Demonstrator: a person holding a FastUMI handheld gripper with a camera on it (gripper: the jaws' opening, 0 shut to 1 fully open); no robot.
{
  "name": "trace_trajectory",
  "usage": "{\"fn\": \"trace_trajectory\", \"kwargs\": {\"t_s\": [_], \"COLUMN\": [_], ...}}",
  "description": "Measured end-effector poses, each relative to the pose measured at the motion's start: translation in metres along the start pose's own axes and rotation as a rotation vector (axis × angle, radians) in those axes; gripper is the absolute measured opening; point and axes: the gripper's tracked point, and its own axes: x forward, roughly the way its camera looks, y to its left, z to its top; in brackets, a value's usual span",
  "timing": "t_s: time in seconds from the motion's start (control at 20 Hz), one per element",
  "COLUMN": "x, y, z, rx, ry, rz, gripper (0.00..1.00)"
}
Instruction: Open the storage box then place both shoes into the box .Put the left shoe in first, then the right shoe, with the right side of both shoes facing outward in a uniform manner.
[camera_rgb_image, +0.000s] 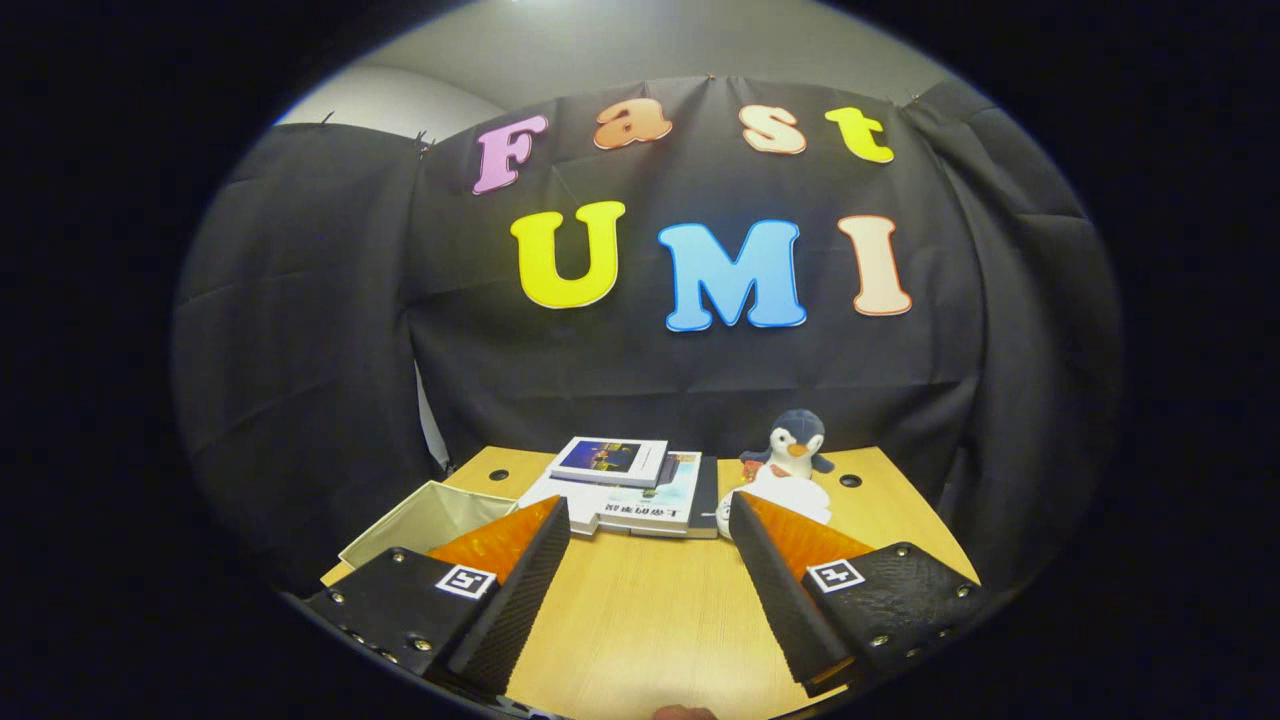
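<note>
Tongs spread (nothing held); storage box beside left finger.

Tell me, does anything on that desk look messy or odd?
Nothing stands out. The stacked books, plush penguin and beige fabric box sit tidily on the wooden table; the open gripper holds nothing.

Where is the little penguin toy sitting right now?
The penguin toy sits at the table's far edge against the black cloth, right of the stacked books, beyond the open hand-held gripper.
</note>
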Motion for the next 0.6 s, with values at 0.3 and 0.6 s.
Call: {"fn": "trace_trajectory", "kwargs": {"t_s": [0.3, 0.6], "x": [-0.013, -0.013], "y": [-0.019, -0.030], "z": [0.025, 0.035], "rx": [0.010, 0.028], "ry": [-0.102, -0.138], "rz": [-0.035, -0.039], "gripper": [0.98, 0.97]}}
